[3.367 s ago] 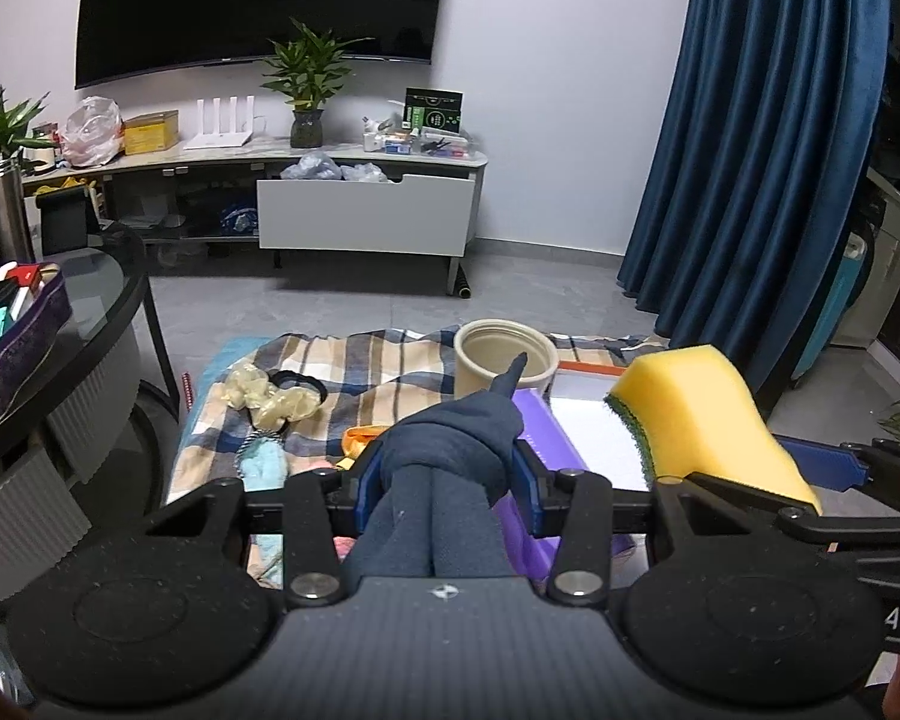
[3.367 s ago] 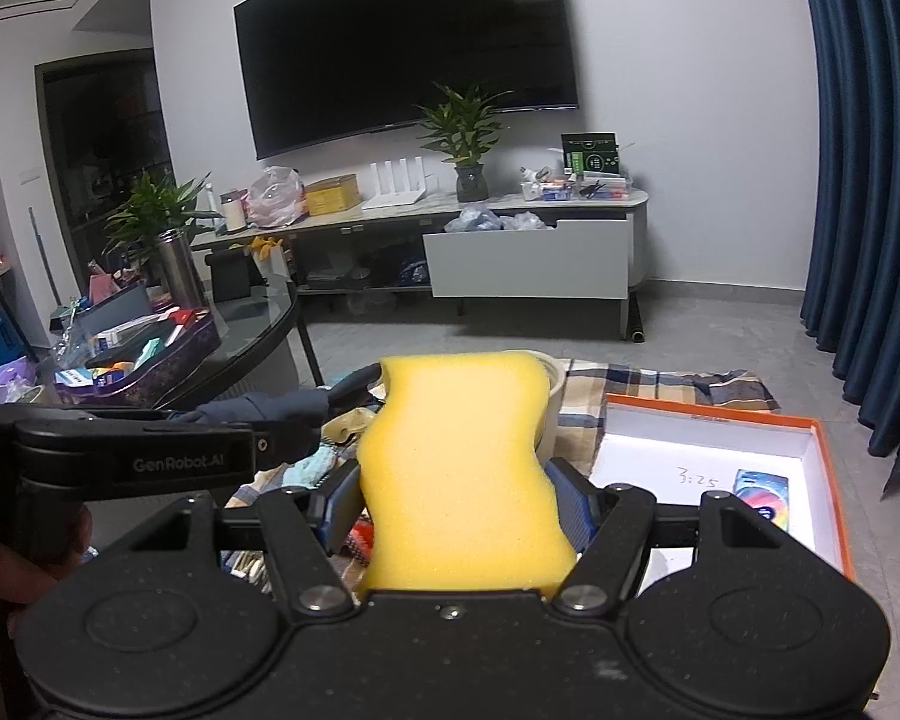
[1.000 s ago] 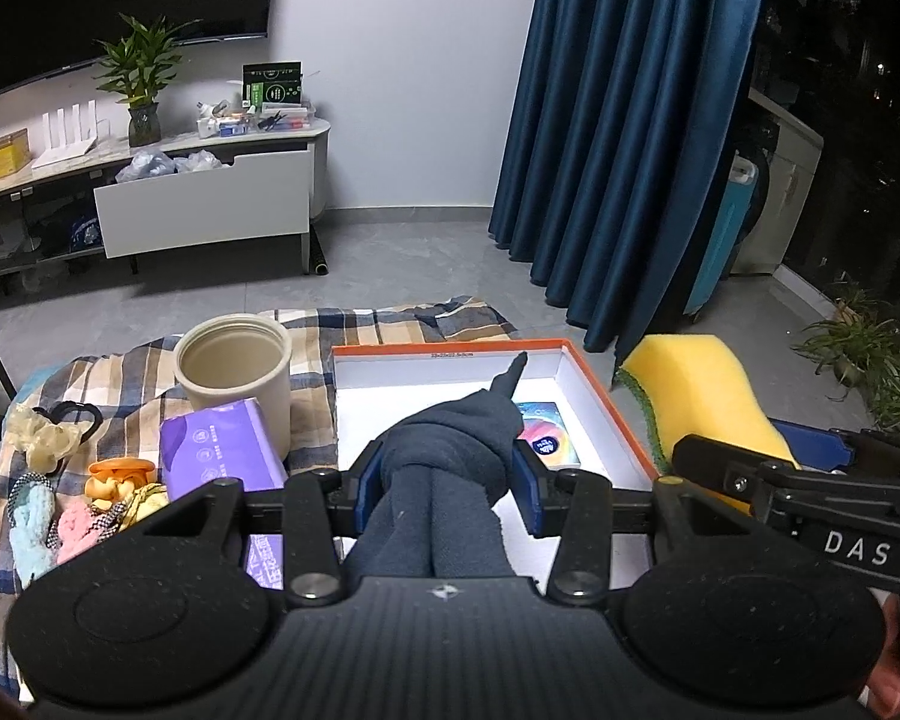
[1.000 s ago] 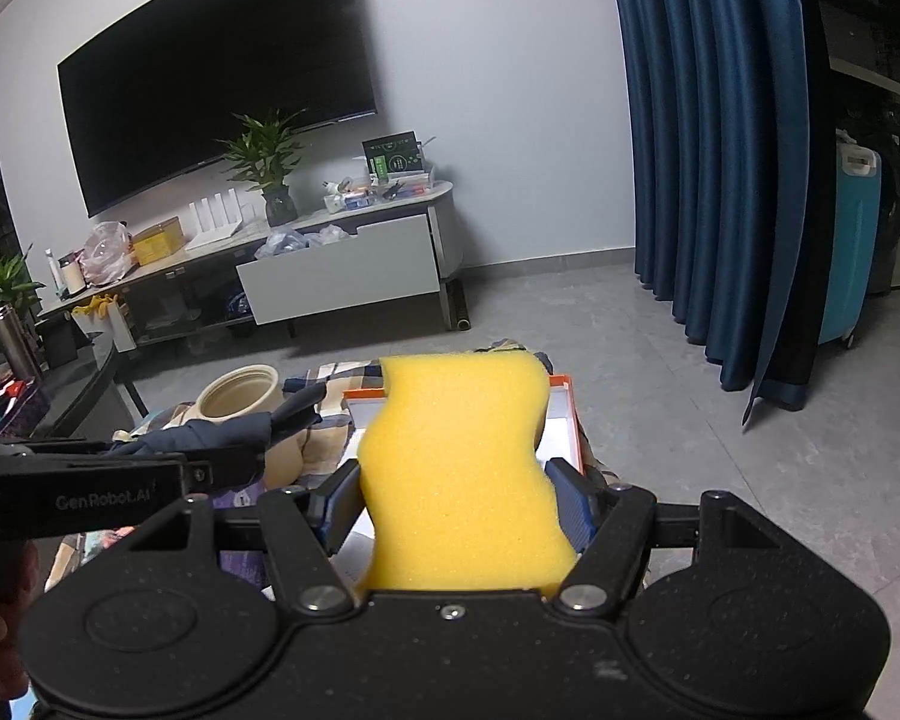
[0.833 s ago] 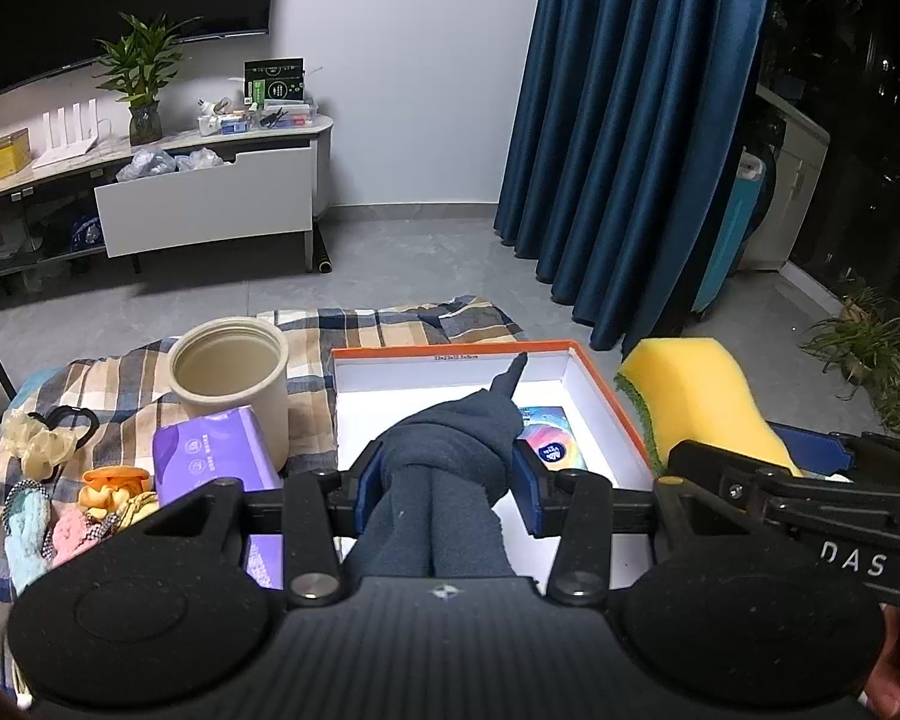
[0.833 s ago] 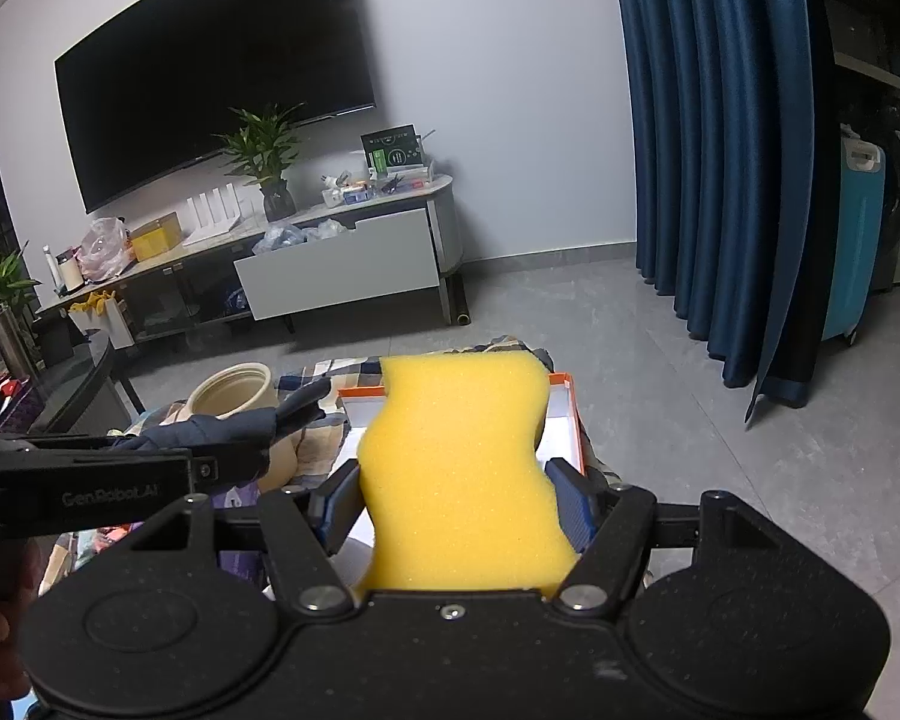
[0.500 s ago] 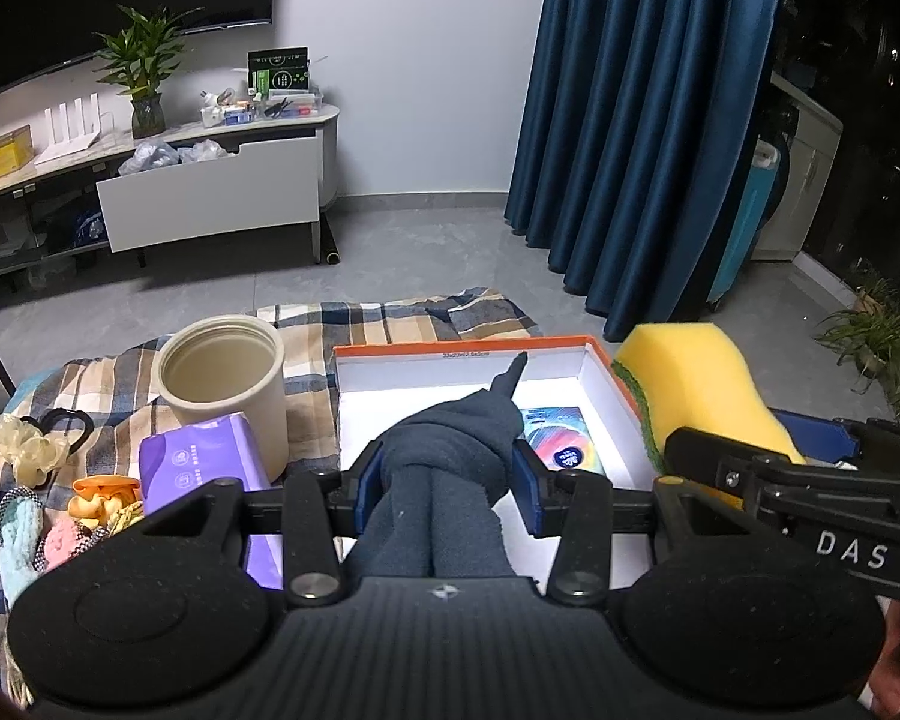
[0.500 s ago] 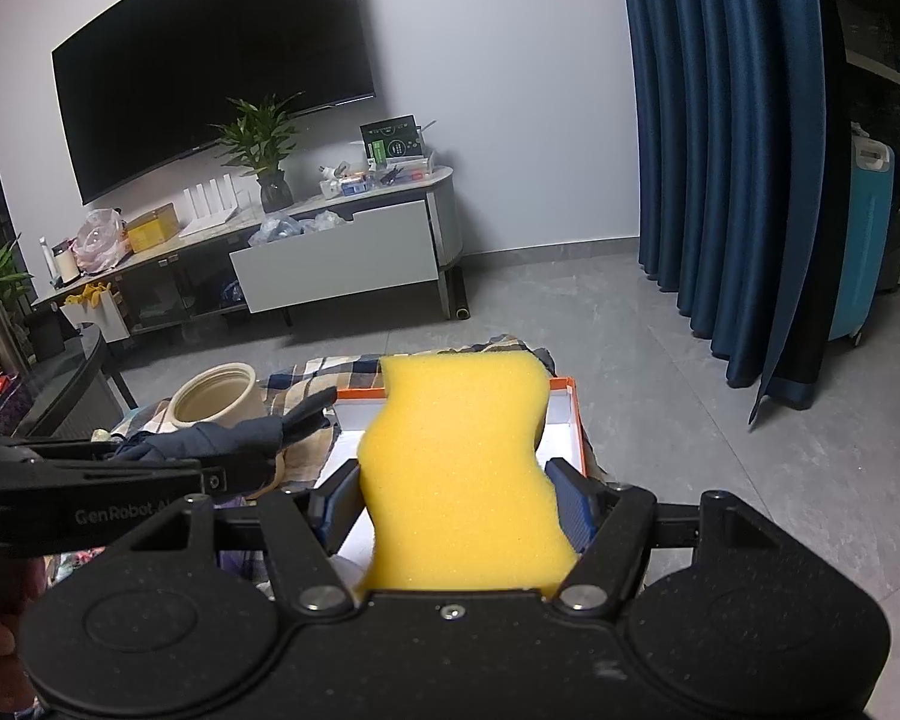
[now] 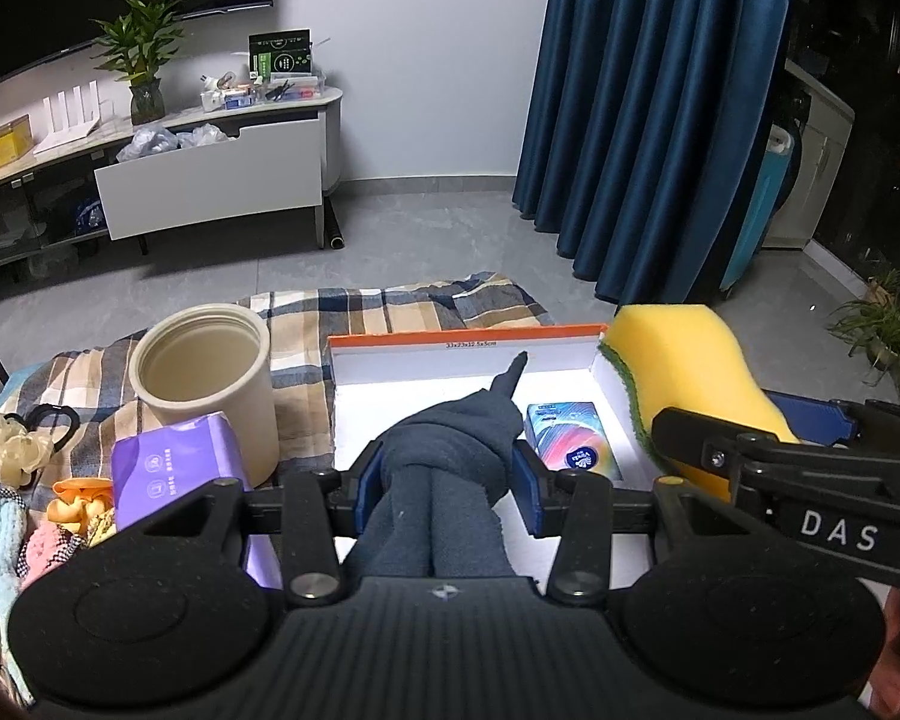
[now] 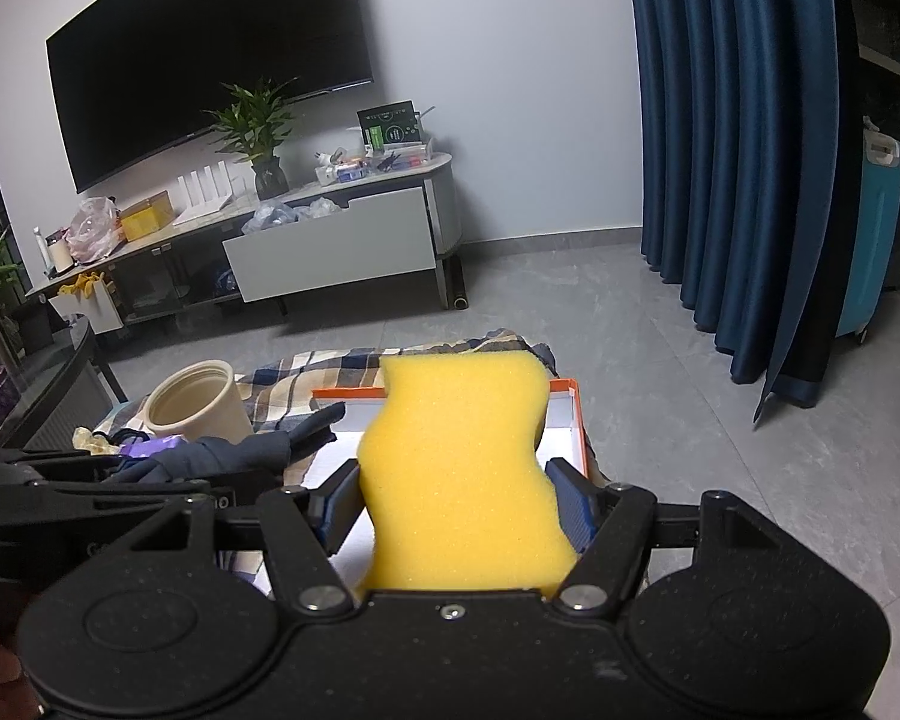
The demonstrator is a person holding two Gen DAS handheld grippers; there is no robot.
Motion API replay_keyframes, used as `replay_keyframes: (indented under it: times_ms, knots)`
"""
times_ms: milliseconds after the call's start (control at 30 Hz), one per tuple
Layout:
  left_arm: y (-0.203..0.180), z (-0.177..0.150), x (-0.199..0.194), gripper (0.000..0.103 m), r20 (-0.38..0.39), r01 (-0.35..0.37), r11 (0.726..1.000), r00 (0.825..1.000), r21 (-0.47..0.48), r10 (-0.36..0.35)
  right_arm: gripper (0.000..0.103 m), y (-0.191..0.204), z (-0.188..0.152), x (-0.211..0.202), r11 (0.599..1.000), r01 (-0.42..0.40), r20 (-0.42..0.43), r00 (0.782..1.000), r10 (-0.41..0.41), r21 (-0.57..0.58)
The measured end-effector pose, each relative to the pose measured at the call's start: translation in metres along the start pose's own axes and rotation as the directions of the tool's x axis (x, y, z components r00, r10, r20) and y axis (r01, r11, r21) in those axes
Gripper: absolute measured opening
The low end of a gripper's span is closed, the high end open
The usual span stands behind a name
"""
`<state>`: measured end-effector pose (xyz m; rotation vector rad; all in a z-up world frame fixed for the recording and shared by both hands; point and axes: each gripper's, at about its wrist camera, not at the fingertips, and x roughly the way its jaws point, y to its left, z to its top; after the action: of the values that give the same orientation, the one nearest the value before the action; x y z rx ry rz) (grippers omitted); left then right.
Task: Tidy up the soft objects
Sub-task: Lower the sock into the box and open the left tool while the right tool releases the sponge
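My left gripper (image 9: 448, 483) is shut on a knotted dark blue sock (image 9: 450, 450) and holds it over the white inside of an orange-rimmed box (image 9: 390, 378). My right gripper (image 10: 459, 507) is shut on a yellow sponge (image 10: 459, 456) with a green scouring edge, held above the box's right side (image 10: 570, 420). The sponge (image 9: 684, 372) and right gripper also show at the right of the left wrist view. The sock (image 10: 240, 453) shows at the left of the right wrist view.
A blue tissue pack (image 9: 570, 441) lies inside the box. On the plaid cloth (image 9: 390, 306) stand a cream cylindrical pot (image 9: 201, 387), a purple tissue pack (image 9: 174, 468), hair clips and scrunchies (image 9: 24, 510). A TV stand and blue curtains are behind.
Both grippers have moved to the right with their loads, from over the cloth to over the orange-rimmed box, and edged a little further forward in the last second.
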<state>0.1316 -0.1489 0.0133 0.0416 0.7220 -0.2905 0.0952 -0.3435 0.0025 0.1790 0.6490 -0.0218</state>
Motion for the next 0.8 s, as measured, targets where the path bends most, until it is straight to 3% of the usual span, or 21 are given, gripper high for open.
replay_keyframes:
  times_ms: [600,667,800]
  knots:
    - [0.003,0.012,0.034,0.046,-0.047,-0.036,0.998,0.998,-0.059,0.033,0.081,-0.009,0.011,0.046,1.000,-0.006,-0.046,0.999,0.006,0.013]
    - [0.006,0.014,0.037,0.047,-0.050,-0.027,0.996,0.998,-0.081,0.023,0.084,-0.009,0.013,0.051,1.000,-0.008,-0.041,0.999,0.009,0.022]
    - [0.011,0.016,0.039,0.060,-0.053,-0.028,0.995,0.998,-0.094,0.023,0.084,-0.014,0.016,0.056,0.999,-0.009,-0.030,0.999,0.011,0.052]
